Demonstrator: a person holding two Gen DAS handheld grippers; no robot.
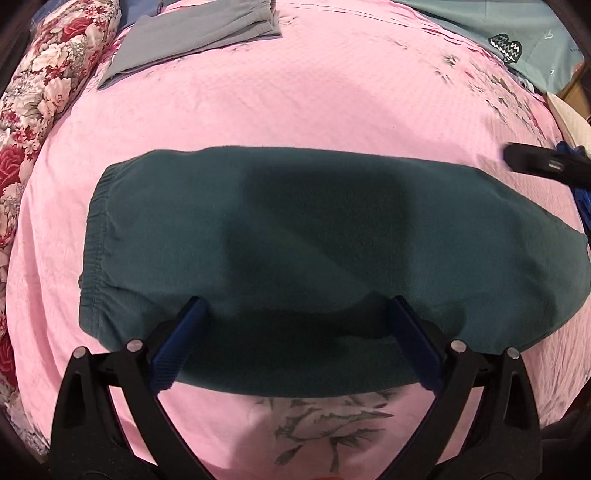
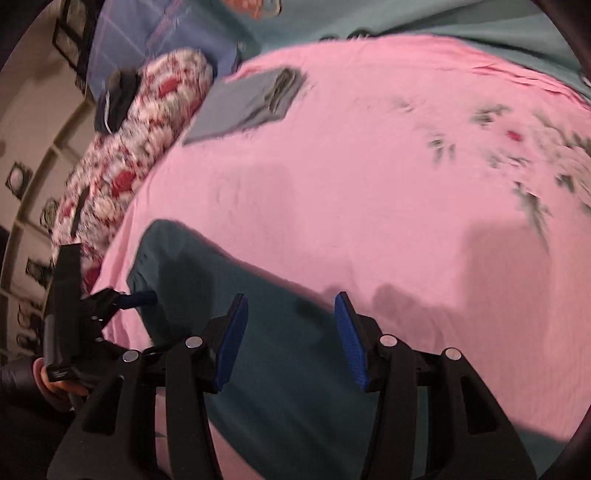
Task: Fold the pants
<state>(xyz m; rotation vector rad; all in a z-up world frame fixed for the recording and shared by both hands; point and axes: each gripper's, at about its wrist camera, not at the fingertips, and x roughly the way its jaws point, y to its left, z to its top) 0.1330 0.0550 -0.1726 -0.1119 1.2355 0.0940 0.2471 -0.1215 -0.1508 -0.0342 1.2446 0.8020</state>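
folding next, we keep both grippers, left [image 1: 295, 325] and right [image 2: 291, 332], released, then pinch the pants [image 1: 314, 229] edge evenly.

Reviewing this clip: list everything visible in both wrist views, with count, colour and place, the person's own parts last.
Green pants: one, dark teal, folded, lying across the near part of the bed.
Grey garment: one, grey, folded, far left on the bed.
Bedspread: one, pink with flower print, under everything.
Floral quilt: one, red and white, rolled along the left edge.
Teal cloth: one, pale teal with a printed motif, far right.
Left gripper: black with blue pads, jaws open over the pants' near edge.
Right gripper: same colours, jaws open, nothing between them.
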